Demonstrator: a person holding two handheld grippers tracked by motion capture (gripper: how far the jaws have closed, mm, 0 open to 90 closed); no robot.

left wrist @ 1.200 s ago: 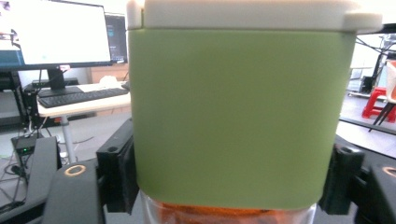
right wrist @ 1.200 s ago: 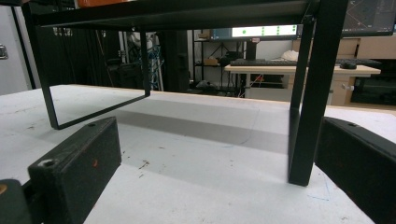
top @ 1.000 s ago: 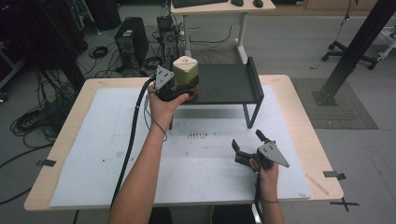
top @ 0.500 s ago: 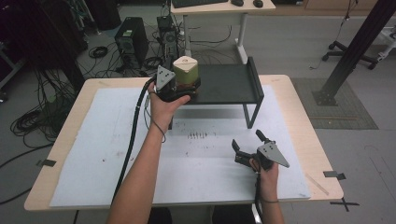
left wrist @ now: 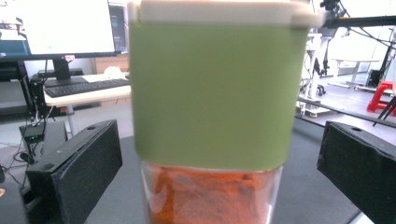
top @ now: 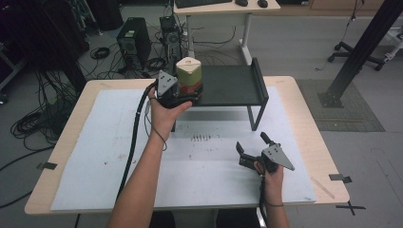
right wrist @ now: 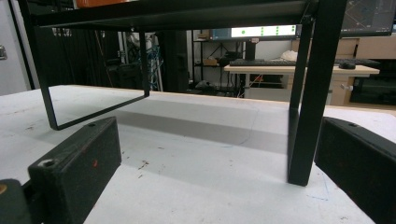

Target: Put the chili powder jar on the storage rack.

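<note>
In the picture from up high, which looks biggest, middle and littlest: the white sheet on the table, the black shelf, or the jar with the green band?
1. White sheet, far the biggest.
2. Black shelf.
3. Jar with the green band, the littlest.

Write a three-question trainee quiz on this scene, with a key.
1. True or false: the jar with the green band stands on the black shelf.
2. What colour is the jar's content in the left gripper view? A blue, B orange-red, C white.
3. Fill in: the right hand-held gripper rests low over the white ____ covering the table.

Key: 1 true. 2 B. 3 sheet. The left hand-held gripper has its jaws open either side of the jar, not touching it.
</note>
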